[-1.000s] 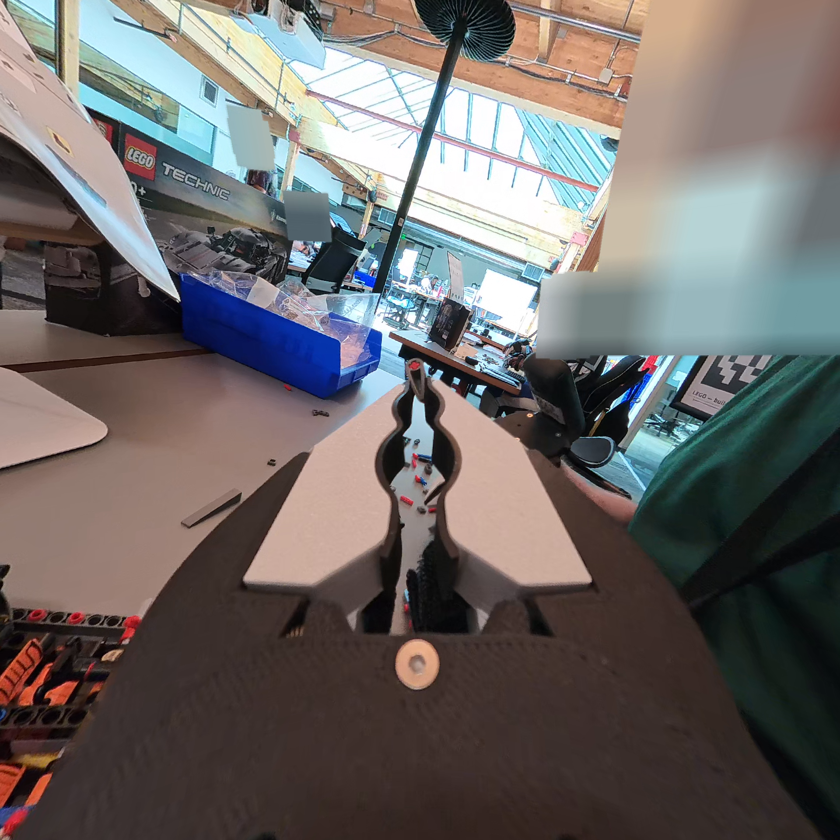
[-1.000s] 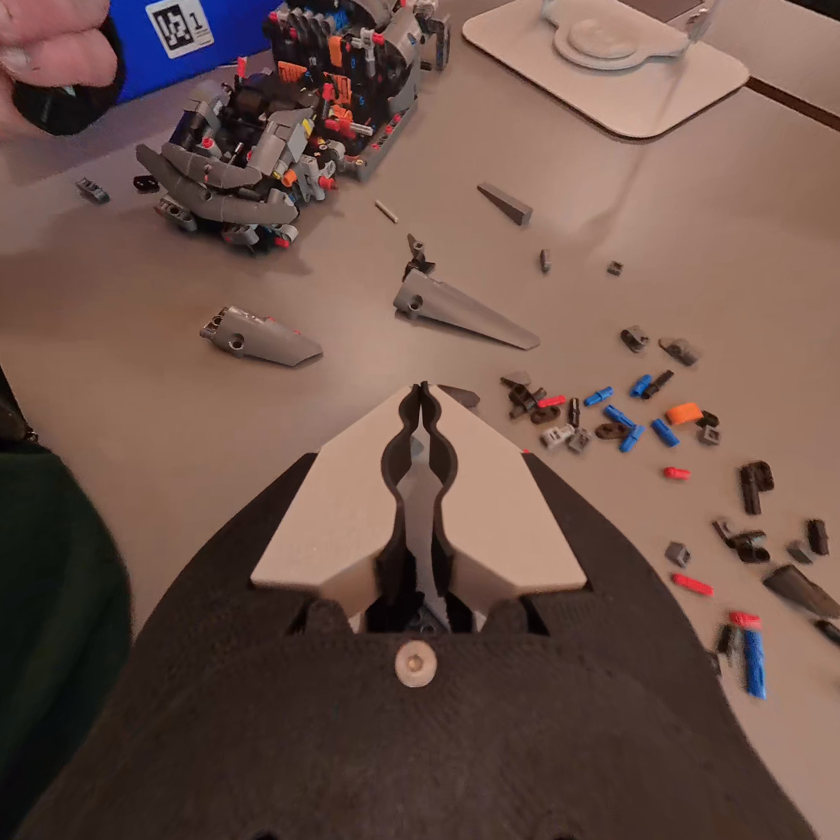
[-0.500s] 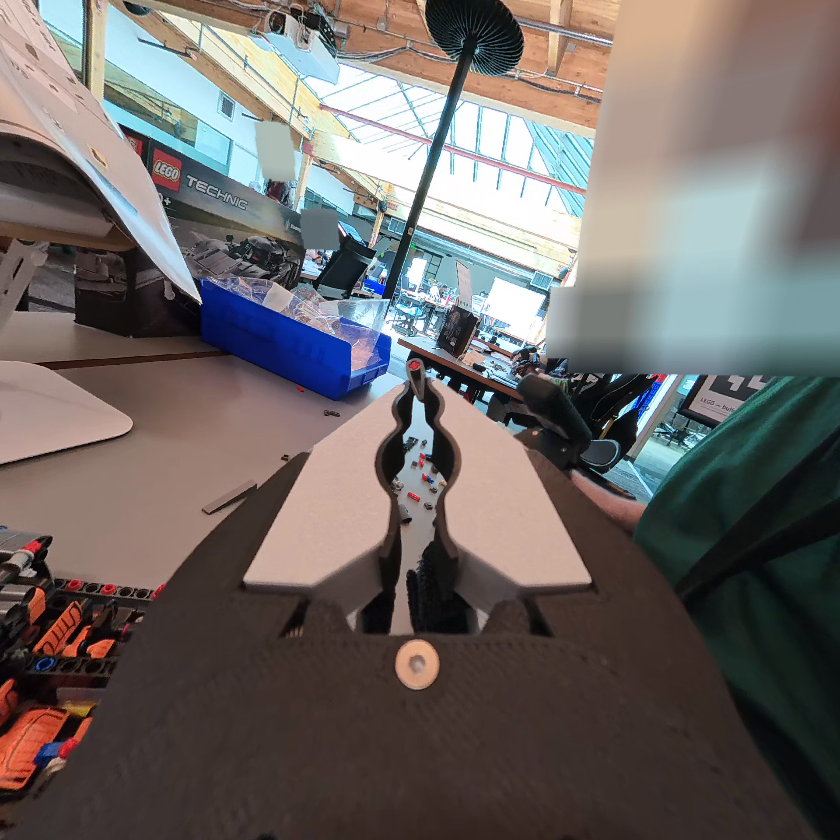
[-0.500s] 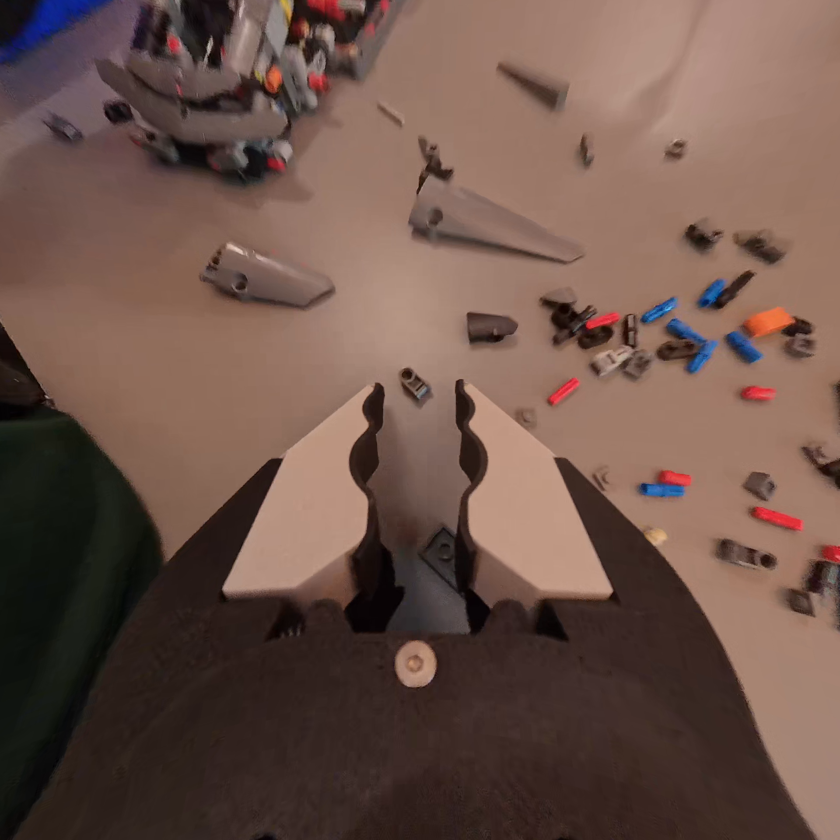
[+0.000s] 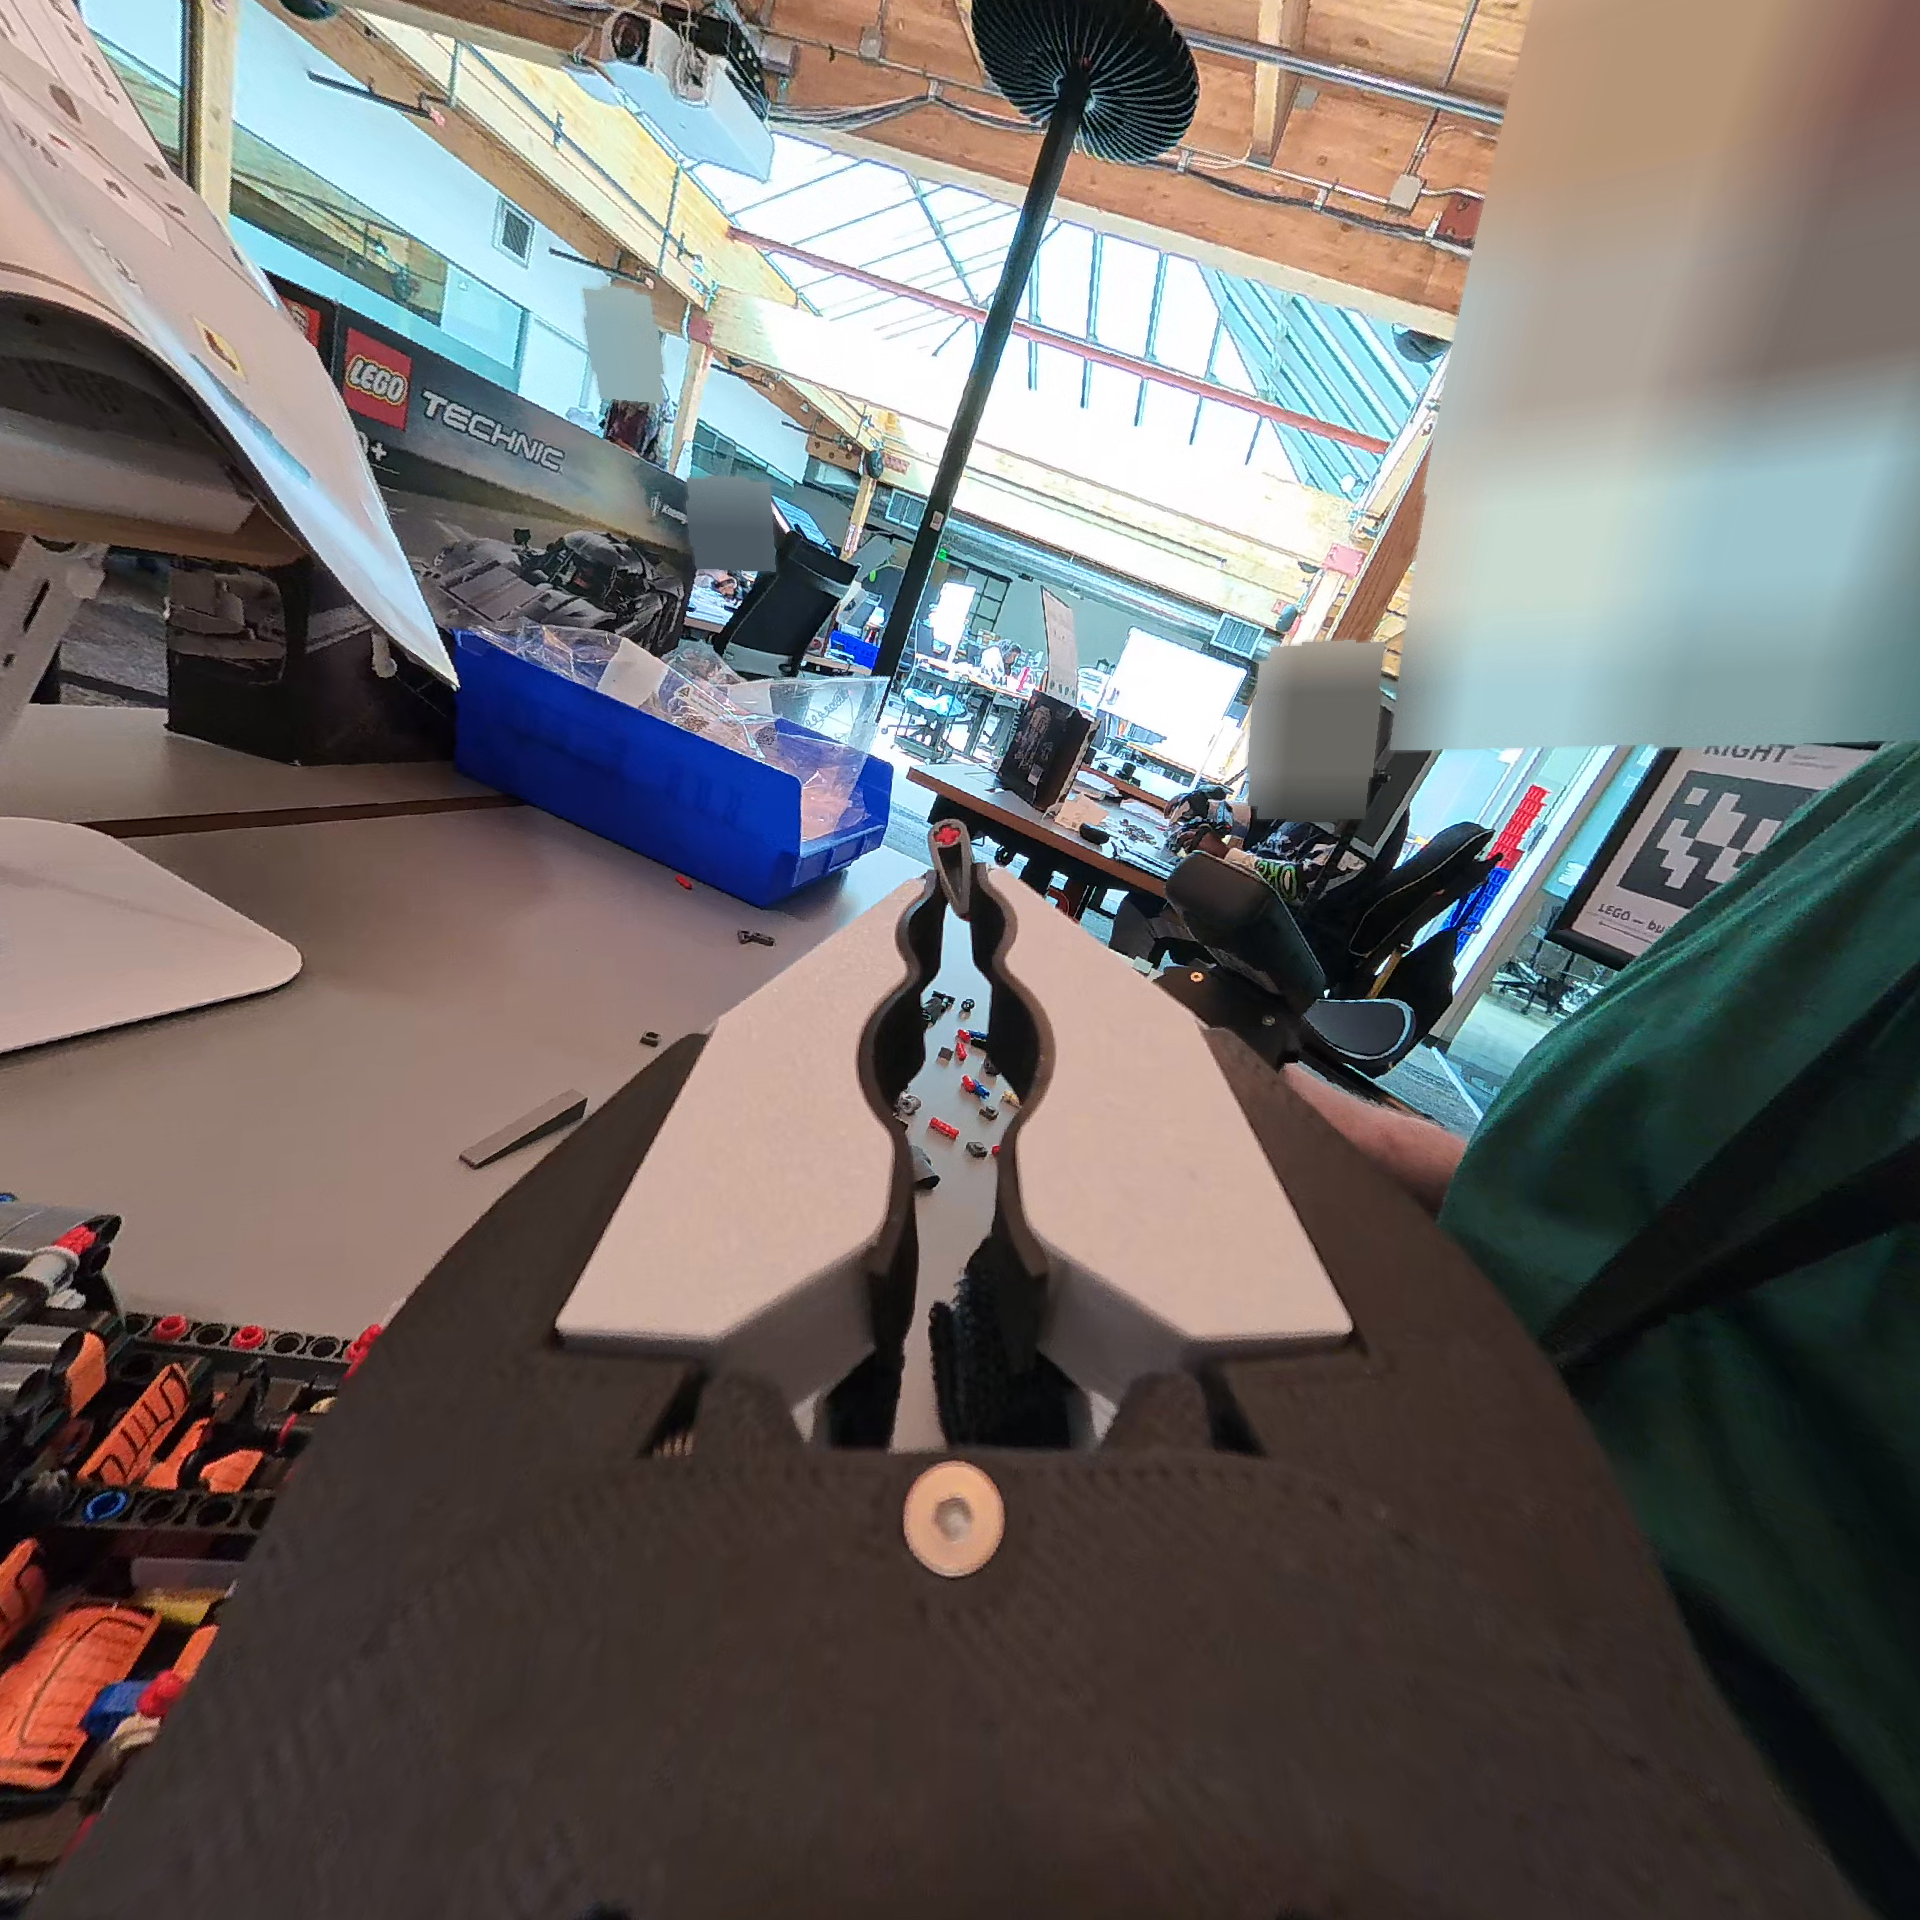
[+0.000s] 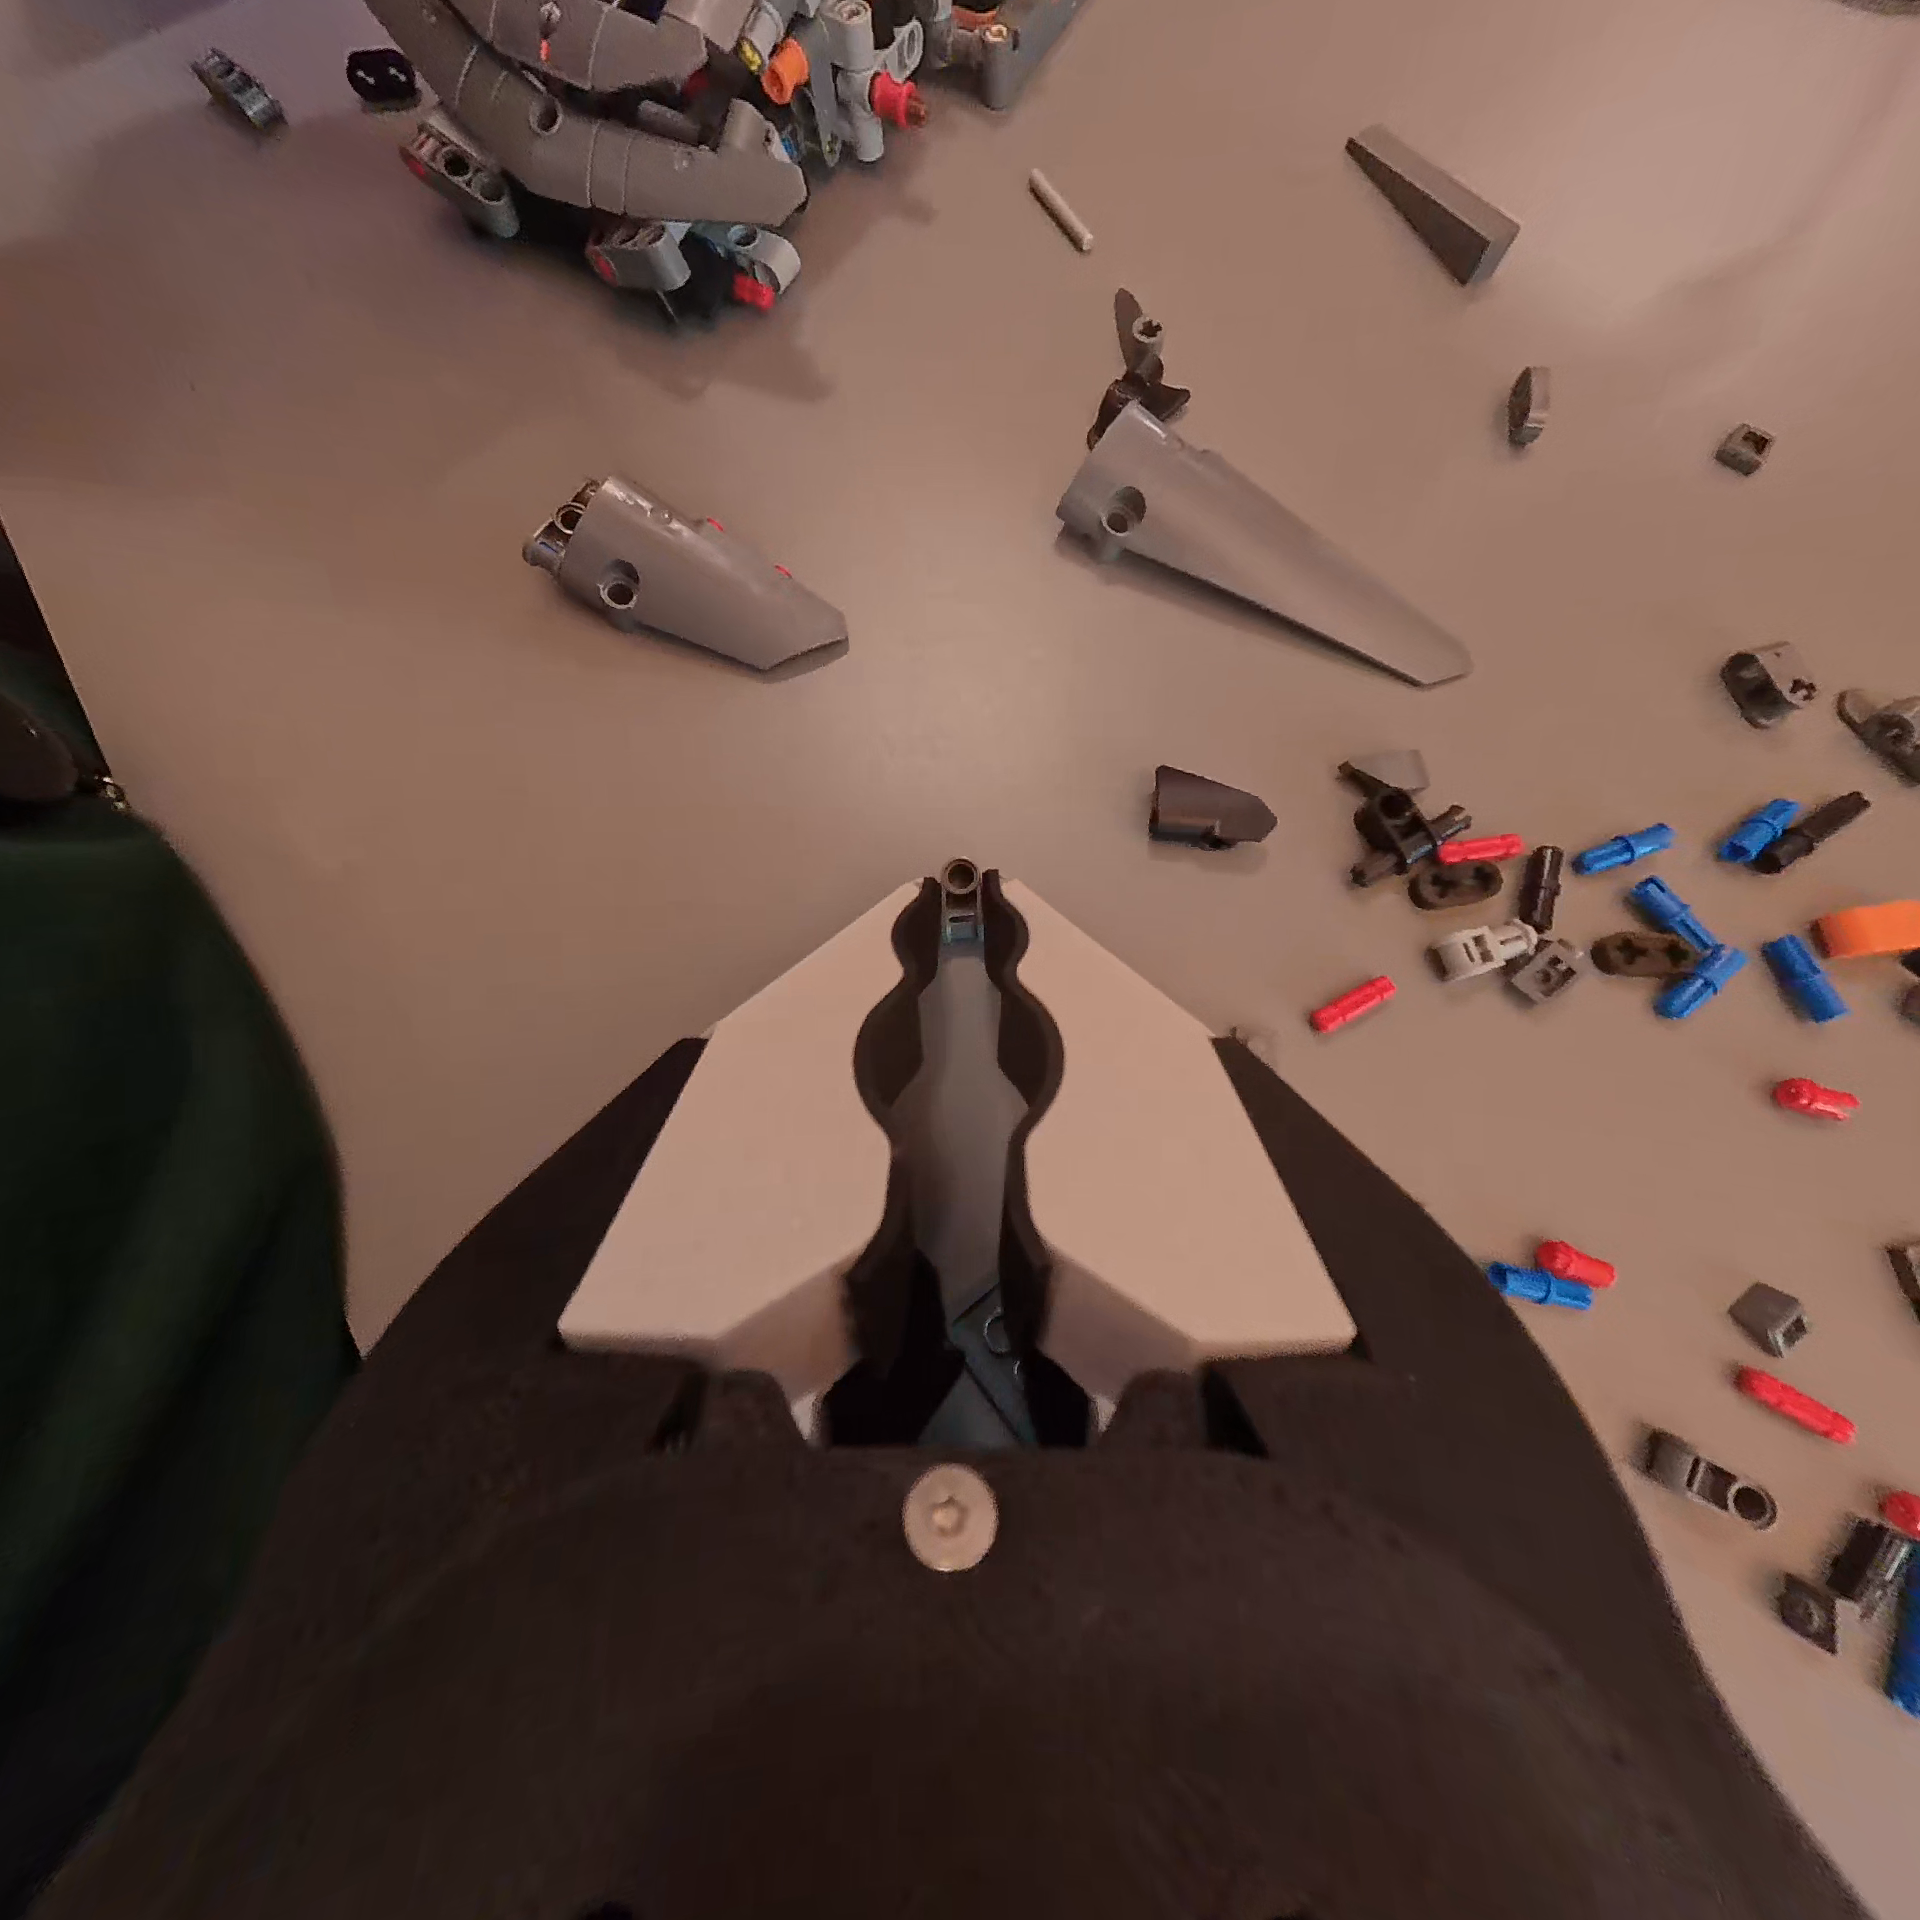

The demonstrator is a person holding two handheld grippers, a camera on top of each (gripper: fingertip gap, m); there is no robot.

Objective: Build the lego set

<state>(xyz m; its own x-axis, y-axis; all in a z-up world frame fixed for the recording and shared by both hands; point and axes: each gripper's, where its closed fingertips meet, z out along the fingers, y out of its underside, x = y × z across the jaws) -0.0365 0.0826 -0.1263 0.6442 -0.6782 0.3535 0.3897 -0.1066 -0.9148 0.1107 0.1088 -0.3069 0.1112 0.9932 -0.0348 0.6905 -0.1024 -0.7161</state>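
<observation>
My left gripper [image 5: 958, 883] is shut on a small dark grey piece with a red pin [image 5: 952, 858] and holds it up above the table. The part-built model [image 5: 99, 1455] with orange and black parts lies at the lower left of the left wrist view. My right gripper [image 6: 962, 896] is shut on a small dark grey connector [image 6: 961, 898] at its tips, low over the table. The grey model [image 6: 623, 125] sits at the top of the right wrist view. Two grey panels lie ahead: a short one [image 6: 686, 582] and a long pointed one [image 6: 1247, 551].
Loose blue, red, black and grey pins [image 6: 1621, 935] are scattered at the right. A grey wedge [image 6: 1434, 203] lies at the far right. A blue bin [image 5: 665, 769] with plastic bags, the set's box [image 5: 499, 499] and a white base [image 5: 104, 935] stand on the table. A person's green sleeve [image 5: 1714, 1247] is at the right. Some 25 cm of space lies between my two pairs of fingers.
My right gripper opened over the small grey connector on the table, then closed on it. My left gripper turned slightly with its piece still held.
</observation>
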